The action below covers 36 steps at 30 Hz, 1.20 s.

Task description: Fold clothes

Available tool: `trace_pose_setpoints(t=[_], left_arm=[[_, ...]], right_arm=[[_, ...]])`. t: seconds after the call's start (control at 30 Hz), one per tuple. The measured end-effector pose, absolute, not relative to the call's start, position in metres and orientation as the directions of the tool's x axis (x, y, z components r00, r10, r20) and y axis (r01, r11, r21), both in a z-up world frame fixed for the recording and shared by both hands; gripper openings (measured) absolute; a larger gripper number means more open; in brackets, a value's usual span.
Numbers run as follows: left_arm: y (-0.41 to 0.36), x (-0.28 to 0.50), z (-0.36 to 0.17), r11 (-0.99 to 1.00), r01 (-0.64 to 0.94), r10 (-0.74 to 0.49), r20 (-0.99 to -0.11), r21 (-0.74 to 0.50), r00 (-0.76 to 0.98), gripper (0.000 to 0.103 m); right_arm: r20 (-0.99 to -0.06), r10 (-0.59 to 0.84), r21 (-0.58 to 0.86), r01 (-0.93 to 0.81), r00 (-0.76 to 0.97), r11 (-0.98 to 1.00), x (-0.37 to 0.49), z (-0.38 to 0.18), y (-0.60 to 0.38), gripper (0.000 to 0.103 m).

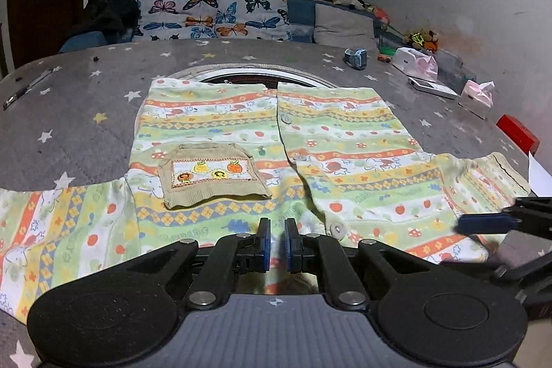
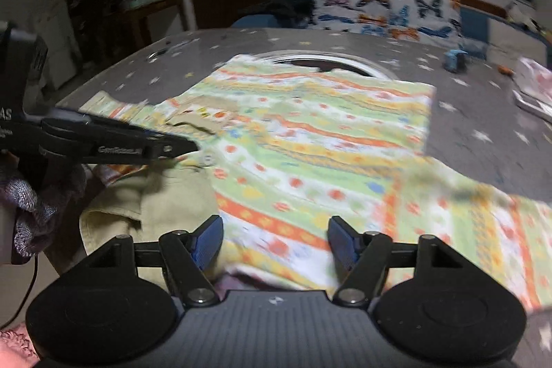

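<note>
A child's striped shirt (image 1: 345, 147), green, orange and yellow with white buttons and a tan chest pocket (image 1: 210, 173), lies spread flat on the grey star-print table (image 1: 76, 112), sleeves out to both sides. My left gripper (image 1: 275, 242) sits at the shirt's near edge by the button placket, its jaws nearly together with shirt cloth between the blue pads. My right gripper (image 2: 274, 238) is open over the shirt's near right part (image 2: 310, 161), nothing between its fingers. In the right wrist view the left gripper (image 2: 183, 149) reaches in from the left at the collar.
A round hole (image 1: 255, 78) in the table lies under the shirt's far hem. A blue watch (image 1: 355, 57), tissue boxes (image 1: 417, 62), a white remote (image 1: 431, 88) and a red box (image 1: 517, 133) sit at the table's right. A butterfly cushion (image 1: 217, 14) and bed lie beyond.
</note>
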<state>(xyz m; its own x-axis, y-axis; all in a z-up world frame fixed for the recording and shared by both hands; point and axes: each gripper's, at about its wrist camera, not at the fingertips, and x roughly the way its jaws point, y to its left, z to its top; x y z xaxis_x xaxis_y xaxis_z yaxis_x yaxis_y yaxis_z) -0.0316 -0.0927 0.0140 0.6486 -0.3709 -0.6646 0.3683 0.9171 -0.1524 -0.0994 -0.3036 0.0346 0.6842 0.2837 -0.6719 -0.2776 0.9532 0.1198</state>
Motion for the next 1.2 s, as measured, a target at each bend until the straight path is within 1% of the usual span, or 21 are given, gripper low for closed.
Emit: trace_pose_setpoints(t=[0.1,0.23,0.37,0.5,0.63,0.77,0.83,0.93,1.07,1.1,1.13,1.2], left_arm=[[-0.091,-0.032,0.017,0.918,0.36,-0.375,-0.663,-0.166,0.648,0.009],[-0.089,-0.034,0.023,0.918,0.355,-0.379,-0.654,-0.177,0.655,0.01],[-0.086,-0.036,0.027,0.923,0.34,-0.371,-0.655,-0.182,0.658,0.012],[-0.082,-0.036,0.029,0.928,0.322,-0.363,-0.655,-0.188,0.663,0.012],[-0.078,-0.038,0.032,0.935,0.305,-0.347,-0.653,-0.183,0.673,0.015],[-0.073,-0.039,0.034,0.942,0.286,-0.327,-0.656,-0.173,0.68,0.015],[-0.07,-0.039,0.033,0.946,0.274,-0.318,-0.659,-0.172,0.682,0.015],[-0.065,-0.039,0.032,0.951,0.257,-0.306,-0.663,-0.174,0.683,0.015],[-0.06,-0.04,0.032,0.955,0.239,-0.294,-0.664,-0.176,0.688,0.015],[-0.058,-0.042,0.033,0.956,0.235,-0.291,-0.662,-0.175,0.691,0.016],[-0.056,-0.043,0.033,0.957,0.231,-0.287,-0.66,-0.174,0.694,0.022],[-0.052,-0.045,0.034,0.96,0.221,-0.278,-0.656,-0.171,0.702,0.029]], right_arm=[[-0.653,0.227,0.139,-0.18,0.723,0.974,-0.11,0.041,-0.334,0.065],[-0.641,0.035,0.073,0.015,0.767,0.997,-0.116,0.042,-0.386,0.065],[-0.632,-0.18,-0.02,0.216,0.754,0.976,-0.119,0.038,-0.438,0.062],[-0.618,-0.308,-0.073,0.338,0.723,0.938,-0.12,0.031,-0.476,0.061],[-0.634,-0.321,-0.037,0.387,0.704,0.921,-0.12,0.023,-0.502,0.056],[-0.645,-0.299,0.018,0.406,0.703,0.914,-0.122,0.016,-0.512,0.052],[-0.642,-0.3,0.021,0.407,0.706,0.913,-0.123,0.015,-0.511,0.051],[-0.638,-0.29,0.028,0.397,0.713,0.917,-0.124,0.014,-0.509,0.04],[-0.634,-0.271,0.062,0.397,0.725,0.916,-0.123,0.017,-0.507,0.013],[-0.633,-0.261,0.078,0.396,0.729,0.915,-0.122,0.019,-0.507,0.011],[-0.632,-0.251,0.094,0.395,0.733,0.914,-0.122,0.02,-0.507,0.01],[-0.621,-0.212,0.131,0.366,0.755,0.921,-0.121,0.029,-0.502,0.008]])
